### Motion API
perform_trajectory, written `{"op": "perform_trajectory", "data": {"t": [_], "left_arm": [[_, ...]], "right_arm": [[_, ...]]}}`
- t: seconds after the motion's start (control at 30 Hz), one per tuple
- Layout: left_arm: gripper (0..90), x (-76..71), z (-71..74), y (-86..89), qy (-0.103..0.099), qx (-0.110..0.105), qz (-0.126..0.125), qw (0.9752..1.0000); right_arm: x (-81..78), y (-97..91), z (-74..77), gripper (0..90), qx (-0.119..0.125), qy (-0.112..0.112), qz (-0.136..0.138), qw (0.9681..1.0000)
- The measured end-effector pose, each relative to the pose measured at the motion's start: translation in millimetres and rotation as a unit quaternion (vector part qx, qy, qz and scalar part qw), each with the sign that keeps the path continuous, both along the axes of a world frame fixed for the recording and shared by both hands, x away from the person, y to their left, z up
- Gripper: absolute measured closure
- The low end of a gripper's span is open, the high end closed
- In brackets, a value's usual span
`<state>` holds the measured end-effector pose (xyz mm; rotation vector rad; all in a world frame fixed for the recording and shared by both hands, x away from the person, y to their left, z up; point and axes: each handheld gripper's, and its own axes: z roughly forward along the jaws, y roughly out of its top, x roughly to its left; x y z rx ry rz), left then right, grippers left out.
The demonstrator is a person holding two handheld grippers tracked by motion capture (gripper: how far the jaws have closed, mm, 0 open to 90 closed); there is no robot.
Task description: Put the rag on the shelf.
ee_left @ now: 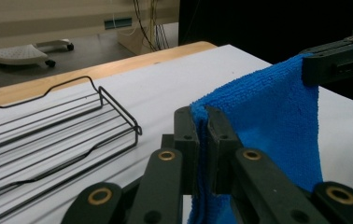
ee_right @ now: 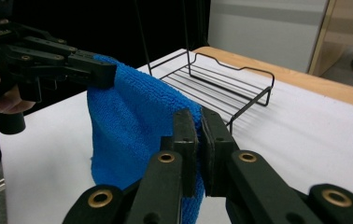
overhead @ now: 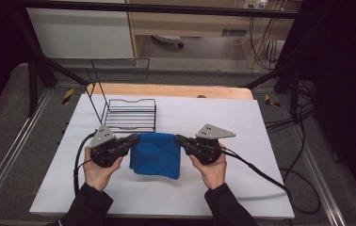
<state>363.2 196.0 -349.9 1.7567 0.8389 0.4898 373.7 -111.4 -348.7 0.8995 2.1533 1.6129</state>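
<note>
Nearest the camera, the left claw [ee_left: 201,140] is clamped on one top corner of the blue cloth [overhead: 155,154], and the right claw [ee_right: 201,140] pinches the other. The cloth hangs between them over the desk [overhead: 223,188], near the wire rack [overhead: 130,117]. It looks light, soft and limp; corner grips suit it best.

No lettering is showing clearly enough to read. A small label on the cabinet behind the surface [overhead: 119,188] is staying blurred.
</note>
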Motion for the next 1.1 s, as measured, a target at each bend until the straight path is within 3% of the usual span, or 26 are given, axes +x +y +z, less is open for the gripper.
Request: {"op": "perform_trajectory", "data": {"t": [0.27,0.77,1.1], "left_arm": [[84.5,-0.1,12.5,3.1,-0.019,-0.011,0.008,0.9997],[84.5,3.0,34.7,13.9,-0.053,-0.037,0.023,0.9976],[84.6,3.5,48.8,25.4,-0.077,-0.058,0.04,0.9945]], "right_arm": [[-0.7,5.7,21.2,86.5,0.01,-0.038,-0.003,0.9992],[3.3,16.3,43.6,86.5,0.018,-0.079,-0.011,0.9967],[4.8,30.3,58.4,86.5,0.028,-0.108,-0.013,0.9937]]}}
